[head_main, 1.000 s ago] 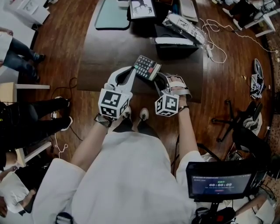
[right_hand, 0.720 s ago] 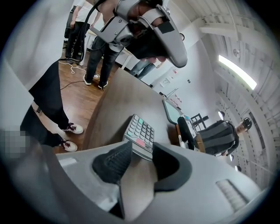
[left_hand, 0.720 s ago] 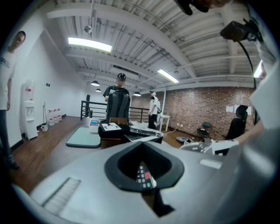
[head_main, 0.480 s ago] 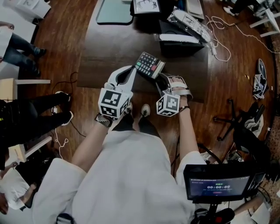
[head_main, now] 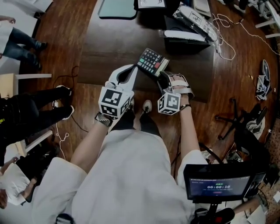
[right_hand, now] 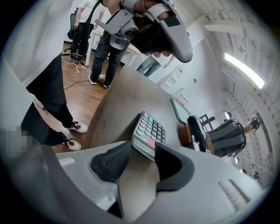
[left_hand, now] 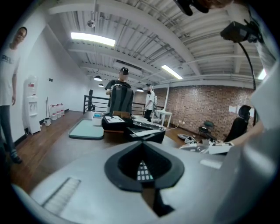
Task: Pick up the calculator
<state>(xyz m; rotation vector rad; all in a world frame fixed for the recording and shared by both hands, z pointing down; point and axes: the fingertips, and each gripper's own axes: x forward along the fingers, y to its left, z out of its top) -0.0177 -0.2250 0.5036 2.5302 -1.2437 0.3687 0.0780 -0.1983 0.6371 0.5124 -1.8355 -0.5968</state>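
Note:
The calculator (head_main: 152, 61), dark with grey, green and red keys, is tilted over the near edge of the dark table (head_main: 113, 48). My left gripper (head_main: 136, 70) comes at its left corner. In the left gripper view the black pads (left_hand: 122, 168) stand close on a thin strip of keys, the calculator (left_hand: 143, 169) seen edge-on, so the left gripper (left_hand: 143, 165) is shut on it. My right gripper (head_main: 162, 78) is at its near right end. Its jaws are opening, and the display end of the calculator (right_hand: 148, 133) lies between them, in the right gripper (right_hand: 140, 159), with the pads loose.
A teal mat (head_main: 117, 8) and a black box with papers (head_main: 186, 41) lie farther back on the table. White cables (head_main: 223, 39) trail on the floor at the right, near a chair base (head_main: 238, 120). People's legs (head_main: 26, 105) are at the left. A monitor (head_main: 218, 181) is near right.
The view has slid a little, so table things sit higher and further right. Both grippers and the calculator keep the same places against each other at the table's edge.

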